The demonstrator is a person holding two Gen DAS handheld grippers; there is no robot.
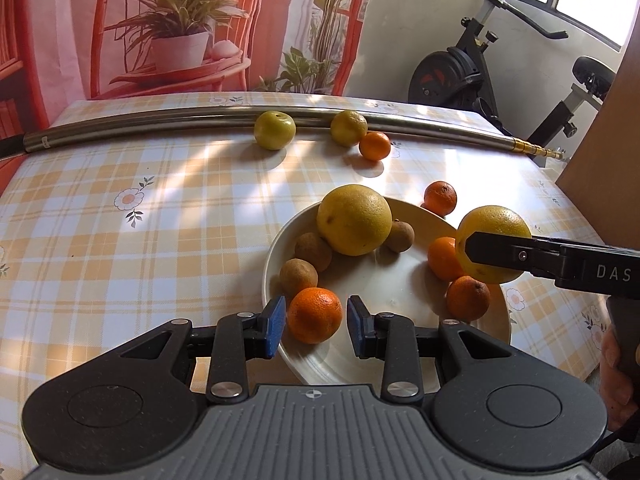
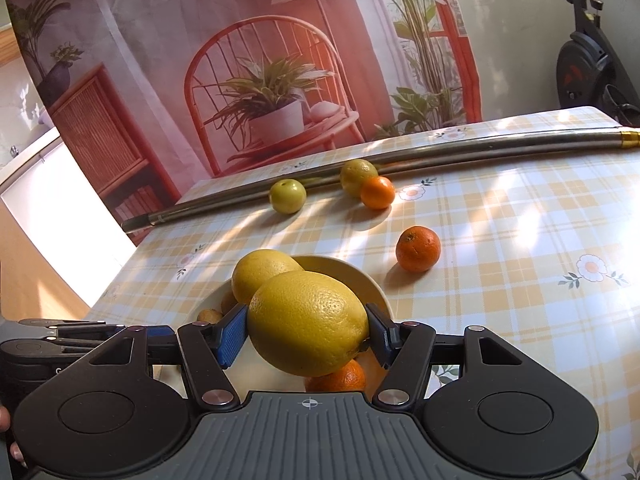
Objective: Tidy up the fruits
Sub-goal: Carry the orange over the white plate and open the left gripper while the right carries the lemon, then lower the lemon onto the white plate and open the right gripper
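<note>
A cream bowl (image 1: 384,280) holds a big yellow citrus (image 1: 354,219), three small brown fruits (image 1: 313,251) and several mandarins. My left gripper (image 1: 316,326) is open at the bowl's near rim, its blue pads on either side of one mandarin (image 1: 315,315) with slim gaps. My right gripper (image 2: 306,336) is shut on a second big yellow citrus (image 2: 308,322), held just above the bowl's right side (image 1: 494,240). Loose on the cloth lie a mandarin (image 1: 440,198), another mandarin (image 1: 374,145) and two yellow-green fruits (image 1: 275,129) (image 1: 348,128).
A long metal pole (image 1: 160,120) lies across the far side of the checked tablecloth, right behind the far fruits. A wooden board (image 1: 600,140) stands at the right edge. An exercise bike (image 1: 460,72) is beyond the table. A printed backdrop hangs behind.
</note>
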